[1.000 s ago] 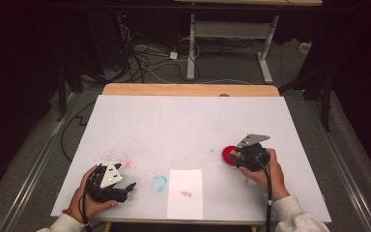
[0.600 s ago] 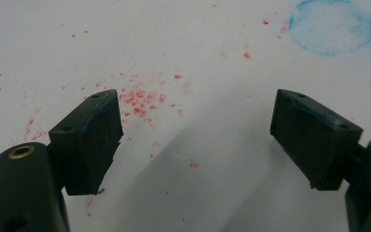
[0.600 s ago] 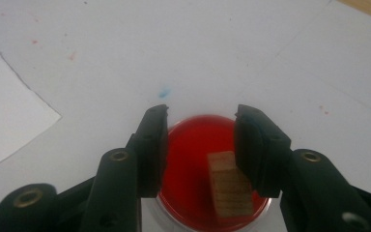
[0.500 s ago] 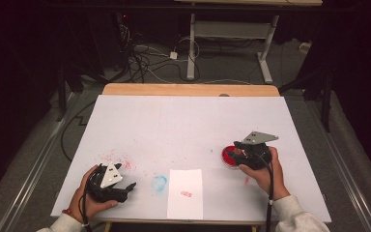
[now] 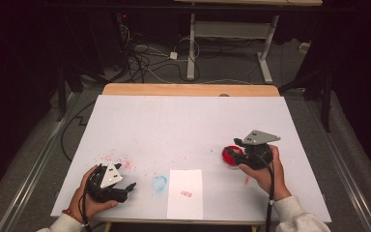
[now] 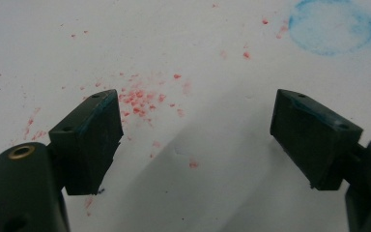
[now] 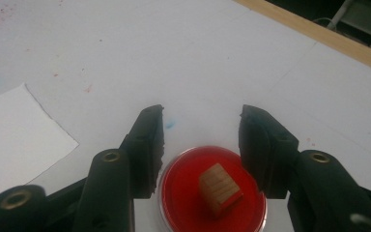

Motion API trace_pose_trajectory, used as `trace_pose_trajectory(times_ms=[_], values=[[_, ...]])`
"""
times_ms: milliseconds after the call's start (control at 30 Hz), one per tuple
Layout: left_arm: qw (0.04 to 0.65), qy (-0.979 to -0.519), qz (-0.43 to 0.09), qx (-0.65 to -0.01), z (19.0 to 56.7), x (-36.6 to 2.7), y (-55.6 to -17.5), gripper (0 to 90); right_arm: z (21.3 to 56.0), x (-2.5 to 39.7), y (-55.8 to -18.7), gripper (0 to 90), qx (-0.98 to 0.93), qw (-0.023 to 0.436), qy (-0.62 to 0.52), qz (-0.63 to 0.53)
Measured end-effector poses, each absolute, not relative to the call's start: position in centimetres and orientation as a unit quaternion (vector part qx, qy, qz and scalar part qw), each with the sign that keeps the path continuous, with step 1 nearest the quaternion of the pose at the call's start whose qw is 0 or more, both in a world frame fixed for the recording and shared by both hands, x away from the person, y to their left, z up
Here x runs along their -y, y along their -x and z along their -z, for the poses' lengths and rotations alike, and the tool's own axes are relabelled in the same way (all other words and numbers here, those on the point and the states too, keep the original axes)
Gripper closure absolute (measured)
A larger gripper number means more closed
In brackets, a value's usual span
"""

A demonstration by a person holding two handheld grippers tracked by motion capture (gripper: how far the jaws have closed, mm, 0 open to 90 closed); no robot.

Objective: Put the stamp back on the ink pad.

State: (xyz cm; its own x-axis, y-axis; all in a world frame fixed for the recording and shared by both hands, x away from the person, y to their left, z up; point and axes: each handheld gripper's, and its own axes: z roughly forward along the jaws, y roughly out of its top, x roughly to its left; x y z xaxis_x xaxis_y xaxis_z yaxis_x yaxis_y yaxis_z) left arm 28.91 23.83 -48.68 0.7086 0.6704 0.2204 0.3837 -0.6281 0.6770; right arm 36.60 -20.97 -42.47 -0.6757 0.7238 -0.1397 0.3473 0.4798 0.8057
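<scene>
Over toward the right edge of the white table top (image 5: 188, 125) sits a shallow round dish of red ink (image 7: 212, 193), and in it lies a small wooden stamp block (image 7: 220, 188), tipped on its side with its lower end already stained red. The right gripper (image 7: 200, 133) hangs just above the dish, its black jaws apart and standing to either side of the block, not touching it. From the high view the same gripper (image 5: 232, 153) reaches in over the dish's rim (image 5: 232, 158).

That block looks light and hard, so it should take a firm pinch without giving. I'd judge the trouble is wetness: the inked end will be slippery and will smear the pads. Best to close on the two dry, pale wooden sides, up near the clean end, and to lift gently, since the dish looks light enough to slide or tip.

Near the front edge lies a white paper sheet (image 5: 185, 192) with a faint red print. The left gripper (image 5: 125, 187) rests at the front left corner, jaws wide apart over scattered red specks (image 6: 142, 96), holding nothing.
</scene>
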Motion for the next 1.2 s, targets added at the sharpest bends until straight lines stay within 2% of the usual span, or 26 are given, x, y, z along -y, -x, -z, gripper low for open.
trace_pose_trajectory(times_ms=[567, 800, 900, 1200], values=[[0.310, -0.870, -0.233, -0.305, 48.7, -23.9, -28.9, 18.0, 40.2, 20.4, -34.1, 31.9, -0.814, 0.307, -0.296, -0.396], [0.310, -0.869, -0.233, -0.306, 48.6, -23.9, -28.9, 18.0, 39.6, 20.8, -33.1, 27.6, -0.806, 0.319, -0.292, -0.405], [0.311, -0.869, -0.233, -0.305, 48.6, -23.9, -28.9, 18.0, 39.6, 20.7, -32.7, 27.3, -0.803, 0.338, -0.294, -0.393], [0.316, -0.868, -0.240, -0.298, 48.5, -23.9, -28.8, 18.0, 39.4, 21.6, -31.6, 26.0, -0.794, 0.345, -0.293, -0.405]])
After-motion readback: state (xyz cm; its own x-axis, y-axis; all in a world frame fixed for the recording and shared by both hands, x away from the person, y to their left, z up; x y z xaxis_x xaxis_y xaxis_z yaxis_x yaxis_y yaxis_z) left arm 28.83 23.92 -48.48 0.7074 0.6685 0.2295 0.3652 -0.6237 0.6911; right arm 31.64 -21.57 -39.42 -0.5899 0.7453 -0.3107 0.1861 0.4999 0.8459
